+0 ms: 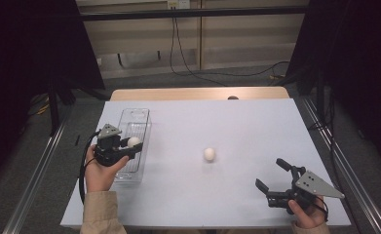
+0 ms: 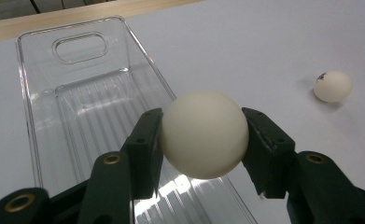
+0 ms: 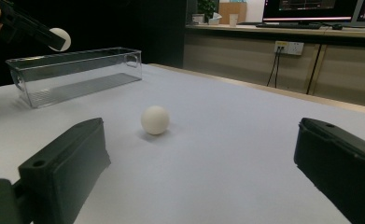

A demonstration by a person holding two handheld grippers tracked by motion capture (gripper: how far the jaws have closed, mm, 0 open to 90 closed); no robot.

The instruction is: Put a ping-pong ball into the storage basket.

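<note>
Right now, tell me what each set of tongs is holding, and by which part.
The left tongs pinch a white ball across its middle, over the clear tray. The right tongs stand open, holding nothing.

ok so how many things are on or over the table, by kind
White balls: 2, one clamped in the left gripper over the clear tray, held ball, and one loose ball on the table.
Clear trays: 1
Total: 3
</note>
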